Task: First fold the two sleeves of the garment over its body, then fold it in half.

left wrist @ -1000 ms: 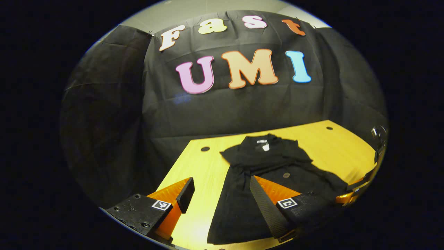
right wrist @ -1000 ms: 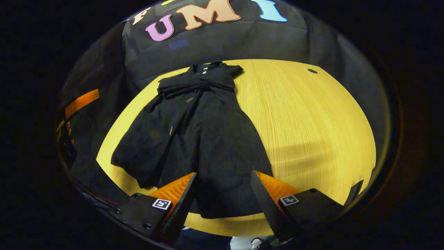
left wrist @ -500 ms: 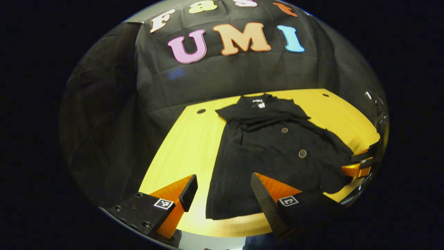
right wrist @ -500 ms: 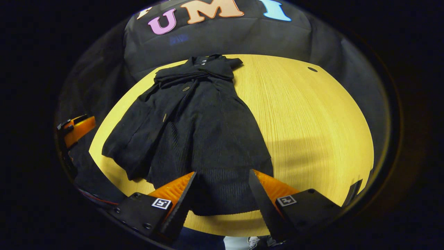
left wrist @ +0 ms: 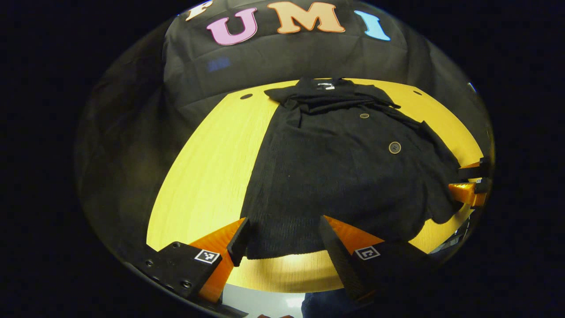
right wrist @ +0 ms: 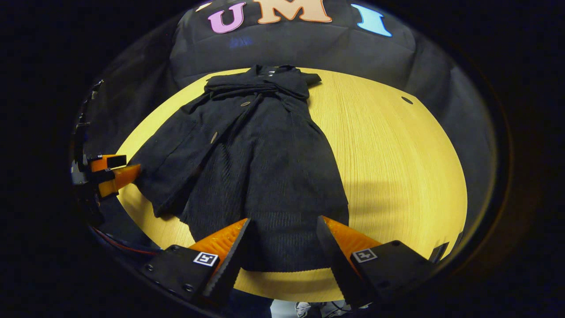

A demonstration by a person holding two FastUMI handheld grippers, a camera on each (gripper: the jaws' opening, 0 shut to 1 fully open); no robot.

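Two grippers are lined up at the near hem of the black button-front knit garment [left wrist: 335, 168], which lies flat on the yellow wooden table [left wrist: 207, 168] with its collar toward the booth wall. Compared with a second ago, both cameras have tipped down and come closer, so the hem now sits right between each set of fingers instead of farther up the view. To me that reads as lining up for the fold in half, since the body already looks narrowed with cloth layered over the front. The left gripper [left wrist: 282, 240] has its jaws wide apart with nothing in them, straddling the hem's left corner; the right gripper [right wrist: 282, 238] is just as wide and empty over the hem's other end. Hard to say if both sleeves are really tucked: black on black hides the layers, and one flap spreads out toward the garment's side. The right gripper also pokes in at the edge of the left gripper view, mostly cut off.
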